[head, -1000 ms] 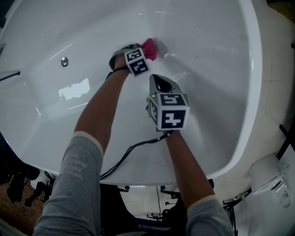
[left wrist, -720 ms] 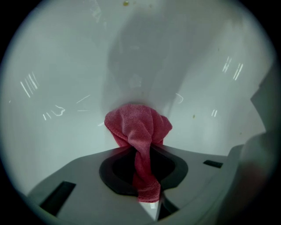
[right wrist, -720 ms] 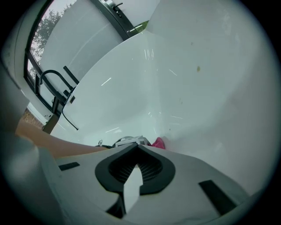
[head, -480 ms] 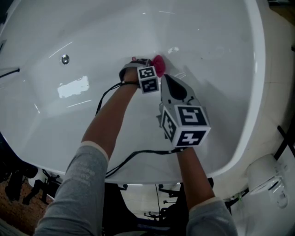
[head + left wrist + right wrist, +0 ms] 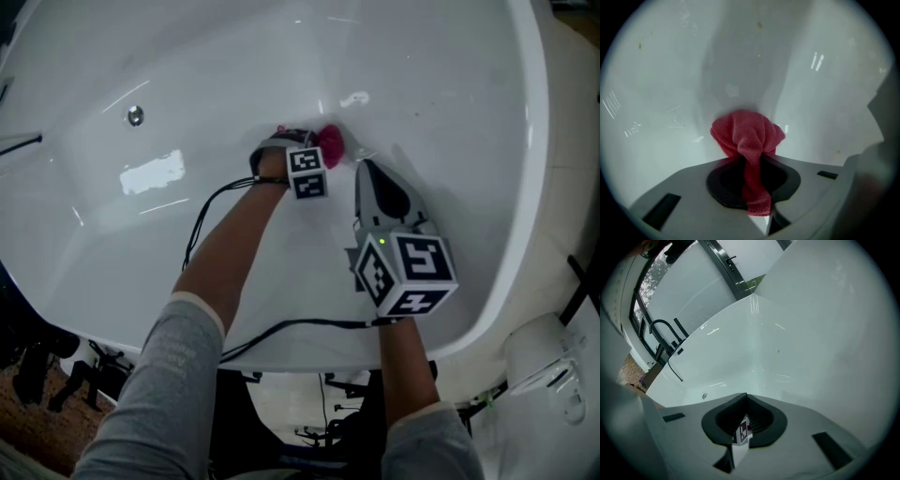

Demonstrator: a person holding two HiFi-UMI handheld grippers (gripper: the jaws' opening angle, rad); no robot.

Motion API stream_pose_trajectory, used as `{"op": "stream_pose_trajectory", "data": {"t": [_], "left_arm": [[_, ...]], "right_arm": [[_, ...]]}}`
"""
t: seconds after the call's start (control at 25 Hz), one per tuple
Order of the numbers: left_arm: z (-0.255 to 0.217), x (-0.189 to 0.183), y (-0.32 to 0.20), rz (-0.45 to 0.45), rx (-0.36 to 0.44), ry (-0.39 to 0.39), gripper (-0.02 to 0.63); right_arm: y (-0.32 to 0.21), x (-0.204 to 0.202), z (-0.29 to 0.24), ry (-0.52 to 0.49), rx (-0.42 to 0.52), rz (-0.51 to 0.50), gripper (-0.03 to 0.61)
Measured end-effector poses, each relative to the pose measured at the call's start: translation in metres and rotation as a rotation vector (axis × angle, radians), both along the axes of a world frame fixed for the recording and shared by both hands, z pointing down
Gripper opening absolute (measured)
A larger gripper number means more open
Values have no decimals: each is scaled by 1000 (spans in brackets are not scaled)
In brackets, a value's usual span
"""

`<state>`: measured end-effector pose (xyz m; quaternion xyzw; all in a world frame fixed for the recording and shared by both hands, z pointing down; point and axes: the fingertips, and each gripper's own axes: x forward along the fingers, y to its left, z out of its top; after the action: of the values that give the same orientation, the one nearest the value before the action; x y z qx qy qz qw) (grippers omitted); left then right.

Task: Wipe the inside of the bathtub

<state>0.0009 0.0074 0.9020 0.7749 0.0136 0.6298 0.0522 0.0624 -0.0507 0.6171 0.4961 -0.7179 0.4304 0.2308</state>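
The white bathtub (image 5: 187, 75) fills the head view. My left gripper (image 5: 317, 145) reaches down into it and is shut on a pink cloth (image 5: 331, 141). The bunched cloth (image 5: 747, 133) sticks out past the jaws and presses on the curved tub wall (image 5: 670, 93). A strip of it hangs back between the jaws. My right gripper (image 5: 370, 173) hovers just right of the left one, pointing toward the cloth. Its jaws stand together with nothing between them (image 5: 743, 401); the left gripper's marker cube (image 5: 744, 430) shows through them.
A round metal fitting (image 5: 136, 115) sits in the tub's far left wall. A black cable (image 5: 281, 328) trails from the grippers over the near rim. A white fixture (image 5: 548, 361) stands outside the tub at lower right. A black tap and frame (image 5: 661, 341) stand beyond the tub's far rim.
Both grippers have shifted to the right across the tub. The left one carried the cloth along the wall; the right one moved right and nearer to me.
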Motion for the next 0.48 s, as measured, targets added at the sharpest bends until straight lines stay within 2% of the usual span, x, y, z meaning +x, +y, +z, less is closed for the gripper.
{"op": "stream_pose_trajectory", "data": {"t": [0.28, 0.4, 0.48], "left_arm": [[1, -5, -85, -137, 88, -21, 66], [-8, -5, -131, -213, 169, 14, 66], [-16, 1, -143, -195, 183, 56, 64]], "right_arm": [[3, -2, 10, 28, -39, -24, 9], [4, -2, 16, 43, -59, -29, 9], [4, -2, 19, 52, -68, -33, 9]]}}
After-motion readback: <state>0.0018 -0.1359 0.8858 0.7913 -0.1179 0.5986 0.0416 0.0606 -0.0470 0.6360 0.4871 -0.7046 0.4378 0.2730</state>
